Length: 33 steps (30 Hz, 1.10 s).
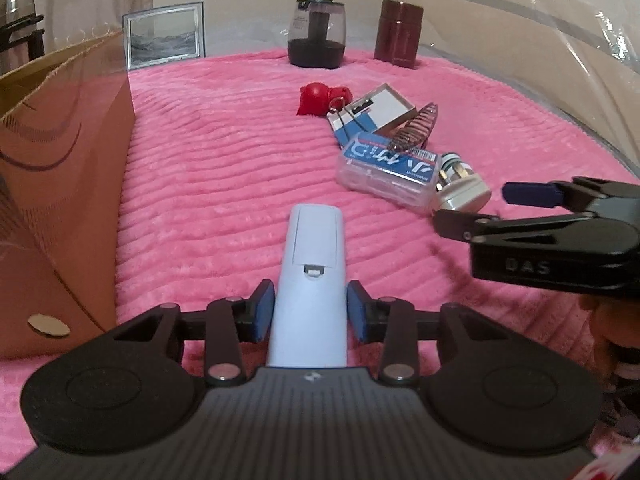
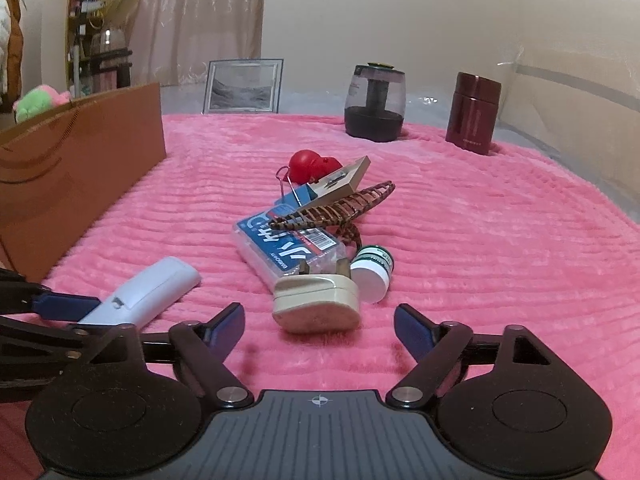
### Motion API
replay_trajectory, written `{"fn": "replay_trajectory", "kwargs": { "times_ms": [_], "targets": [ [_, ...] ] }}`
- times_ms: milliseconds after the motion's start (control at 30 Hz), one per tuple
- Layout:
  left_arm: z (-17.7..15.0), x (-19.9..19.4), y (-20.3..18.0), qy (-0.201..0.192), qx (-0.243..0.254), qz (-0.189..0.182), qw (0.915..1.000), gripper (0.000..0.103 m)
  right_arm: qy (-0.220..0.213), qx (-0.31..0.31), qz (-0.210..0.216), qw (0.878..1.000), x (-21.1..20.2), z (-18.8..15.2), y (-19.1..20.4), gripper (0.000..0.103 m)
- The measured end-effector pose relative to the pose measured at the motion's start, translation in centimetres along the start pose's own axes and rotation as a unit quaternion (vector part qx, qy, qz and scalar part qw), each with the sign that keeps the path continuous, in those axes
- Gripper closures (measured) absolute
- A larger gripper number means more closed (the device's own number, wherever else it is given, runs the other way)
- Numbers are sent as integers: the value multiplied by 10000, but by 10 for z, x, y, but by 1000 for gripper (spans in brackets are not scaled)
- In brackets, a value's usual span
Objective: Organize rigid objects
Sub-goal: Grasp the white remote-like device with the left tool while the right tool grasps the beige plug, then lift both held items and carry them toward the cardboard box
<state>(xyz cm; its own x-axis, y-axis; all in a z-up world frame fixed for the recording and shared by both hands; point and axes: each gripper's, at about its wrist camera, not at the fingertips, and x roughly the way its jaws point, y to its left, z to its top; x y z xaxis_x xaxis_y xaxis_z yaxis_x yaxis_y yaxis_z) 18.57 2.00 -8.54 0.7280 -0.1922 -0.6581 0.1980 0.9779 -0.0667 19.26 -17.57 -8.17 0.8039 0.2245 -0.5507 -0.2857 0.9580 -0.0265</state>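
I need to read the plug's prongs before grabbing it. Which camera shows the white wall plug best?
The right wrist view: the white wall plug lies whole just ahead of the open right gripper. The left wrist view shows it small, partly behind the clear plastic box.

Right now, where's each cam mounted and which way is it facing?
Left wrist: on the left gripper, looking along its fingers over the pink blanket; they flank the white remote, contact unclear; right gripper enters from the right.
Right wrist: on the open right gripper, facing the beige plug and clutter pile; left gripper's blue pad shows at left.
Shared: remote, clear case, brown bag, dark jar, maroon canister.
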Motion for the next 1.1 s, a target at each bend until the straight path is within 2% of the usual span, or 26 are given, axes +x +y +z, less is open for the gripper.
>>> {"fn": "replay_trajectory", "kwargs": {
  "times_ms": [233, 400, 500, 600, 700, 833, 1100],
  "targets": [
    [0, 6, -4, -53, 294, -78, 9995, 65, 51, -260, -180, 9995, 13, -3, 9, 41],
    [0, 9, -6, -30, 412, -43, 9991, 65, 20, -355, -241, 9991, 16, -3, 12, 45],
    [2, 13, -7, 40, 460, -23, 9989, 65, 47, -326, -251, 9991, 18, -2, 12, 48],
    [5, 16, -8, 83, 517, 34, 9986, 65, 75, -278, -237, 9993, 19, -2, 10, 54],
    [7, 19, -10, 153, 572, 97, 9982, 63, 72, -266, -222, 9994, 18, -2, 10, 55],
    [9, 20, -12, 208, 577, 139, 9980, 69, 57, -201, -184, 9996, 14, -2, 7, 55],
    [10, 8, -13, 212, 504, 100, 9985, 70, 64, -26, -75, 9999, -3, -4, 4, 55]
  ]
}}
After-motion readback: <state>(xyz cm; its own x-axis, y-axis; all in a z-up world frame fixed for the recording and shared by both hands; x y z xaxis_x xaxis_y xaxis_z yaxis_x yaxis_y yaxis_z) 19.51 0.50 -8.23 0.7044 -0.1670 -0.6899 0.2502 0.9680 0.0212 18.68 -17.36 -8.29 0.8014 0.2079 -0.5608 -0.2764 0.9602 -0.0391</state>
